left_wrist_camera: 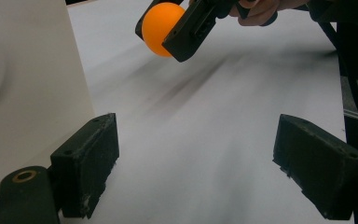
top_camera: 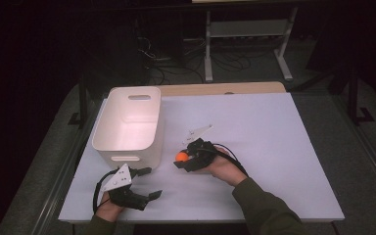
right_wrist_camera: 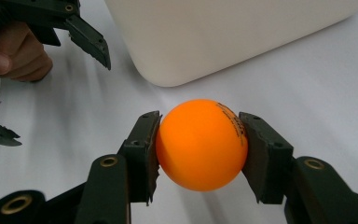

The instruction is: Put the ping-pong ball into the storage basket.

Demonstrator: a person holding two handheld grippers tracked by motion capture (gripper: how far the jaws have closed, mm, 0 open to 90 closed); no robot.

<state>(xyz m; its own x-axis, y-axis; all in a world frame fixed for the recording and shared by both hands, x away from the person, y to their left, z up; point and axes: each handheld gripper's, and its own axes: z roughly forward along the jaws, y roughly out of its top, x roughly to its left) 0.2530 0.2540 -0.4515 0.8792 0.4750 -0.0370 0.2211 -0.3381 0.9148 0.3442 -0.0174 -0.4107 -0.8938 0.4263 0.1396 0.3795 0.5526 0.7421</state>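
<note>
You are working in what looks like a lab or test room, not a home. Your table (top_camera: 254, 147) is a plain white board with nothing decorative on it, and a strip of bare wood (top_camera: 220, 89) shows along its far edge. Beyond that, the room is dark. A tangle of black cables (top_camera: 176, 61) lies on the floor at the far side, near the white metal legs of a second bench or frame (top_camera: 247, 34). Grey floor covering (top_camera: 333, 147) runs along the right and left sides. The handheld grippers with cameras and trailing cable fit a data-recording setup.
</note>
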